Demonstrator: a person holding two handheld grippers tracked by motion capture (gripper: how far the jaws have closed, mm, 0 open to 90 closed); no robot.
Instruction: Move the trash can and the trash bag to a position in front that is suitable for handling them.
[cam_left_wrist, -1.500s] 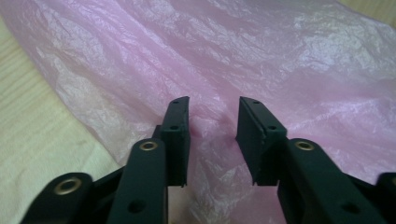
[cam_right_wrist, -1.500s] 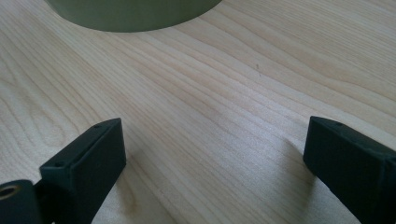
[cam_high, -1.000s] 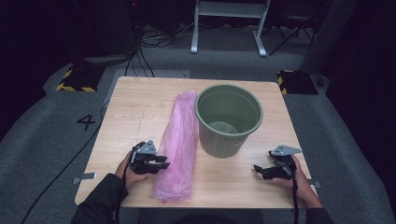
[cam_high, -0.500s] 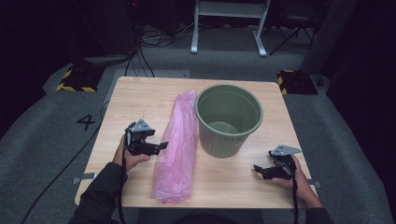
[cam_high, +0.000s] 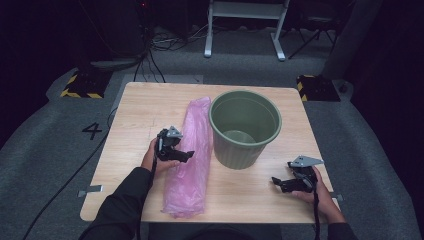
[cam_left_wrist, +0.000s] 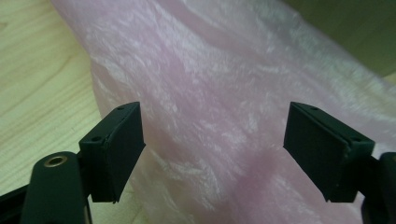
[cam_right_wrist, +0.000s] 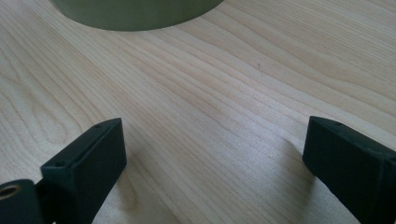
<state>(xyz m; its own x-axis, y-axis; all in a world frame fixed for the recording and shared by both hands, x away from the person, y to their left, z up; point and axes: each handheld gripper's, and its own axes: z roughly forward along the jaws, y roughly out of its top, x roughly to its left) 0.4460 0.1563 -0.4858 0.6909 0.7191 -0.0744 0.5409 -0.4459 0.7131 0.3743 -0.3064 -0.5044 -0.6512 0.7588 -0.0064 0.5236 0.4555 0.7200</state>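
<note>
— Where does the long pink crinkled plastic bag (cam_high: 190, 160) lie?

— Flat on the pale wooden surface (cam_high: 135, 105), running from near the far edge down to the near edge, a little left of the middle. The round olive-green plastic bucket (cam_high: 245, 127) stands upright just beside it on the right, toward the far right corner.

— And the left claw (cam_high: 186, 155)?

— Its tips sit at the bag's left side, about halfway along it. A second ago it was closer to the near edge, at the lower part of the bag; it has since travelled along the bag toward the far edge. Its jaws have just been opening, and they now stand wide apart. In the left gripper view the left claw (cam_left_wrist: 212, 149) has the pink plastic spread out past its two black pads, none of it pinched.

— Has the bag shifted?

— Barely; it lies in much the same line as before.

— The right claw (cam_high: 278, 183)?

— It rests near the near right corner, well apart from the bag, in the same spot as earlier. In the right gripper view the right claw (cam_right_wrist: 212, 163) is spread over bare wood, with the bucket's base at the top.
</note>
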